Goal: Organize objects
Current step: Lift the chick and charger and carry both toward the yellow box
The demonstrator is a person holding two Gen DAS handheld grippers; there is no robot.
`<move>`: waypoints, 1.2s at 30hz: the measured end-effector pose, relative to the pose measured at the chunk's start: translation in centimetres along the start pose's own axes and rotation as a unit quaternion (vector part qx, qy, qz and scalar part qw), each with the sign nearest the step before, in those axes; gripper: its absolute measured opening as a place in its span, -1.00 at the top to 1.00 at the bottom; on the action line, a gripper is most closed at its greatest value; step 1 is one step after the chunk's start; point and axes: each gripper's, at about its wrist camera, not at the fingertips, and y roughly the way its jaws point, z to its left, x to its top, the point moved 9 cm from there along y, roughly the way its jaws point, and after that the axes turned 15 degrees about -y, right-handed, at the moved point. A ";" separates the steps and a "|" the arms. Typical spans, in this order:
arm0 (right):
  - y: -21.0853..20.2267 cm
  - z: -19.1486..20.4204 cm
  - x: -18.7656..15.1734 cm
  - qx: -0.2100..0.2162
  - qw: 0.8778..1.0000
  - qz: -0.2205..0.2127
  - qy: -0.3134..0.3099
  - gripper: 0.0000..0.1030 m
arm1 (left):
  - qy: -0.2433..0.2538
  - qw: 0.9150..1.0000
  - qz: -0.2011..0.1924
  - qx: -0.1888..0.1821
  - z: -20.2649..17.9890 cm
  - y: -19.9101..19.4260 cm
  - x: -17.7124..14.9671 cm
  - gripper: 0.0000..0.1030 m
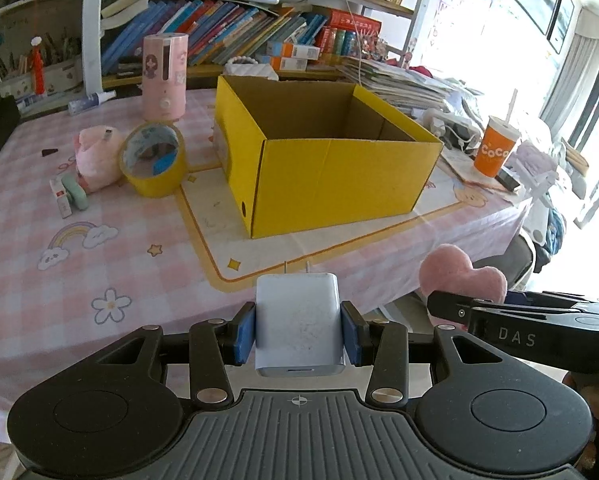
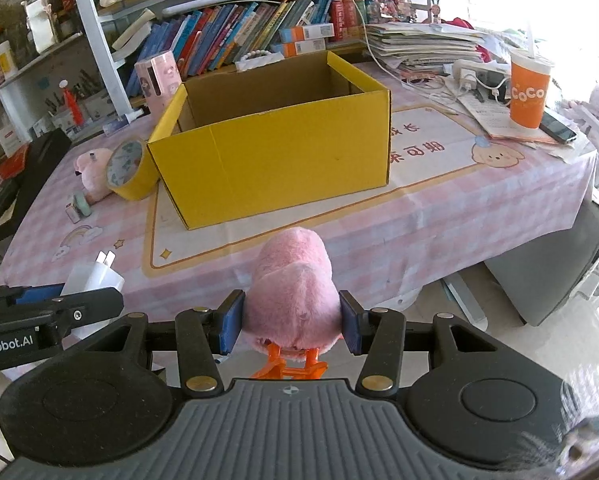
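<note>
The left gripper (image 1: 298, 330) squeezes a white charger (image 1: 299, 322) between its two blue pads (image 1: 245, 334). The charger's prongs point up and away, toward the yellow box (image 1: 323, 160). The right gripper (image 2: 291, 322) squeezes a pink fluffy toy (image 2: 291, 284) with orange plastic feet; it may be a little bird, but only its back shows. Both grippers are held side by side near the front edge of the table (image 1: 99, 272), not yet over the box.

The box sits open in the middle of the pink checked cloth. Left of it, a roll of yellow tape (image 1: 155, 160) stands on its edge, close to the box. Another pink toy (image 1: 95, 158) leans beside the tape. An orange cup (image 1: 495, 146) stands to the right, well apart from the box.
</note>
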 end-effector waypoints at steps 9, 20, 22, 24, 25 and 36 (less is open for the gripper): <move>0.4 -0.4 0.5 0.000 1.000 0.001 -0.002 0.10 | -0.001 1.000 0.001 -0.001 -0.7 0.8 0.6 0.19; 1.9 -3.0 1.5 -0.005 1.000 0.007 0.001 0.10 | 0.008 1.000 0.006 -0.009 -2.3 2.7 1.5 0.19; 1.9 -3.0 1.6 -0.006 1.000 0.005 -0.001 0.10 | 0.010 1.000 -0.002 -0.011 -2.6 2.7 1.9 0.19; 1.8 -3.2 2.1 -0.007 1.000 -0.005 -0.003 0.10 | 0.015 1.000 -0.013 -0.013 -3.0 2.6 2.4 0.19; 1.8 -3.3 2.5 -0.007 1.000 -0.012 -0.004 0.10 | 0.017 1.000 -0.020 -0.014 -3.2 2.6 2.9 0.19; 1.4 -5.7 11.1 -0.025 0.992 -0.111 -0.049 0.10 | 0.034 0.994 -0.107 -0.014 -5.7 2.7 10.0 0.19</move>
